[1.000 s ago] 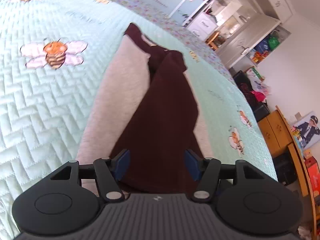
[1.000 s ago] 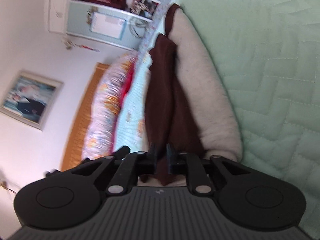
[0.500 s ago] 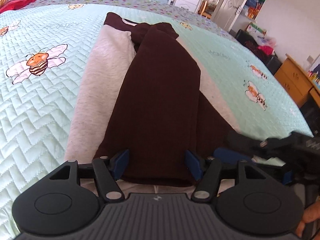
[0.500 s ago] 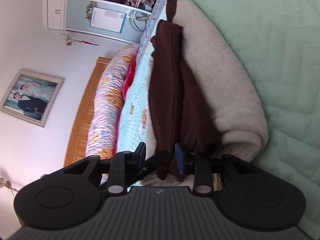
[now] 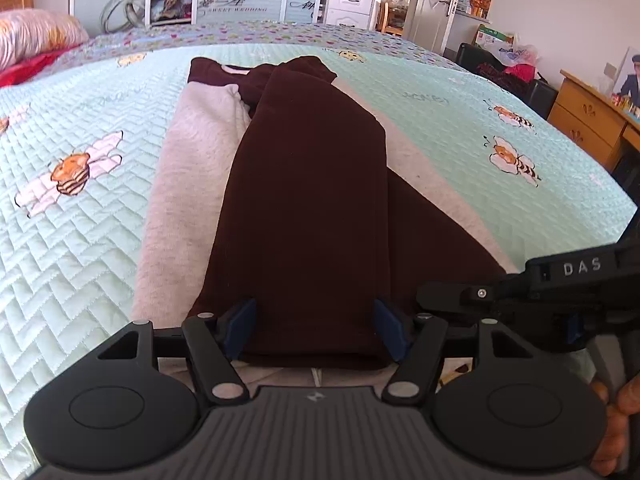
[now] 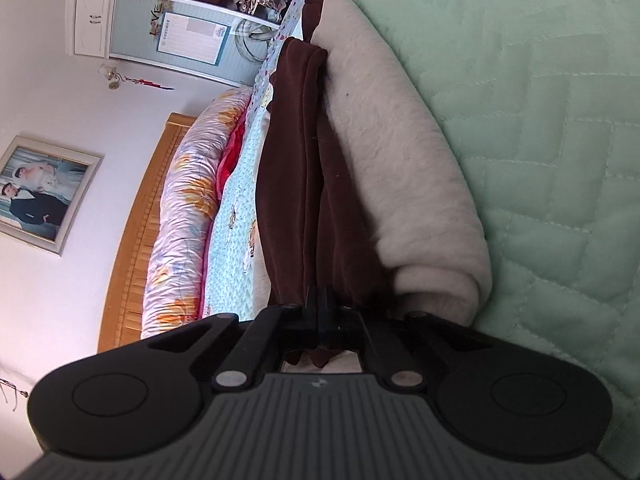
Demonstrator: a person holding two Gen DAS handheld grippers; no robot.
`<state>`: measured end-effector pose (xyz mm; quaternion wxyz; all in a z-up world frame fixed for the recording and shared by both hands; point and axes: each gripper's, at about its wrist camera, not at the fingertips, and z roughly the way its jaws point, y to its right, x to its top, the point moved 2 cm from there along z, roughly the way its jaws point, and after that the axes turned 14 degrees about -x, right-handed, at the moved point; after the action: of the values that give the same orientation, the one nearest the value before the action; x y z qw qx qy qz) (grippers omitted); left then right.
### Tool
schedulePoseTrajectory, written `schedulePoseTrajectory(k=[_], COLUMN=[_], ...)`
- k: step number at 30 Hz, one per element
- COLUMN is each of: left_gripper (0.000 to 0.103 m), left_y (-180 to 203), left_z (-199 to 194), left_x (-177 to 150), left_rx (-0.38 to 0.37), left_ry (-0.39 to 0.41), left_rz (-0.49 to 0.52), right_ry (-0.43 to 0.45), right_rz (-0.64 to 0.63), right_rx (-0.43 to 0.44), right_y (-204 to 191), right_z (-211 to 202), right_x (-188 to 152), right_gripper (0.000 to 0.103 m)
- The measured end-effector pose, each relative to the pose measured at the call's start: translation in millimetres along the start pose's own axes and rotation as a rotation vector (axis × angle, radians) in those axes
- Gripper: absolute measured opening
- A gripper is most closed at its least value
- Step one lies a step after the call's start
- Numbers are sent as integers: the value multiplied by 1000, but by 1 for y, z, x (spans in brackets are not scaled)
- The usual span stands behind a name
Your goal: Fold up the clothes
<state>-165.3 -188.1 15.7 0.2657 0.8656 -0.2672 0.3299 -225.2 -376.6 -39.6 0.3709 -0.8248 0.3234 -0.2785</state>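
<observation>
While the left gripper stands open astride the maroon sleeve, the right gripper has apparently clamped that garment's hem between its closed jaws.

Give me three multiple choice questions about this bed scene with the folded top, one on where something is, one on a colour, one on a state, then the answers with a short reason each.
1. Where does the garment lie?
A. on the quilted bedspread
B. on the wooden dresser
C. on the floor

2. What colour are the sleeves folded over the garment's grey body?
A. mint green
B. dark maroon
C. orange

3. How do the jaws of the right gripper stand?
A. wide apart with nothing between them
B. shut on the garment's dark hem
C. shut on the pillow

Answers:
1 A, the mint bedspread shows on both sides of the garment in the left wrist view.
2 B, dark maroon fabric lies along the middle over the grey.
3 B, in the right wrist view the fingers meet with maroon cloth pinched between them.
</observation>
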Motion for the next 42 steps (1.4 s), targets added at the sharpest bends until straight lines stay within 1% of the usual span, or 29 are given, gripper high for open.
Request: schedulePoseTrajectory(k=[1,4,8,10,11,12,13,14,15,16,18,19,20,21,22,23,25,28,29,30,32,37,39,42], left_gripper=[68,68,68,68,68,68,68,68,68,68,68,69,69,69,69,70,70,72,76,78,80,82,83,84], left_y=[1,2,1,1,0,0,0,-1,-1,-1,-2,-2,-3,-3,-2,-3,-4,-5,-6,-6,-5,-3,-3,-6], left_z=[0,0,-2,-2,-1,-1,-1,0,0,0,0,0,1,1,1,1,2,2,3,4,5,7,6,6], left_x=[-1,-2,-4,-4,-3,-3,-2,-1,0,1,2,2,3,3,3,3,4,7,8,9,10,10,10,12], left_rx=[6,15,11,10,9,8,6,5,3,2,-2,-4,-5,-6,-5,-7,-12,-26,-34,-42,-42,-40,-49,-62], left_ry=[3,13,26,25,23,19,13,7,1,-5,-11,-13,-14,-14,-15,-16,-21,-34,-42,-49,-62,-66,-68,-69], left_rz=[3,-1,-9,-9,-9,-9,-9,-11,-13,-15,-21,-24,-24,-24,-23,-24,-28,-41,-44,-48,-42,-29,-31,-45], right_ry=[-4,15,53,32,17,2,-9,-19,-23,-18,-5,6,17,35,58,74,82,36,38,39,40,90,83,37], right_rz=[5,-2,-135,-157,-161,-165,-177,-208,-250,-282,-337,-347,-358,-371,-387,-401,-436,-452,-449,-448,-439,-435,-439,-440], right_rx=[-7,-24,9,26,26,3,-49,-114,-158,-178,-206,-199,-193,-186,-179,-180,-201,-244,-240,-237,-228,-176,-161,-200], right_y=[-1,-19,-54,-65,-68,-69,-69,-70,-73,-77,-85,-90,-95,-100,-104,-106,-109,-101,-98,-99,-104,-121,-124,-118], right_z=[-1,-11,-18,-8,-1,8,17,26,32,33,33,29,25,20,15,12,15,38,40,39,34,23,29,53], right_x=[0,3,12,17,20,21,21,20,18,16,12,10,8,6,3,1,-3,-1,-1,-1,0,8,12,13], right_gripper=[2,12,21,22,27,29,31,28,22,16,19,23,31,34,39,41,41,40,40,40,40,40,40,40])
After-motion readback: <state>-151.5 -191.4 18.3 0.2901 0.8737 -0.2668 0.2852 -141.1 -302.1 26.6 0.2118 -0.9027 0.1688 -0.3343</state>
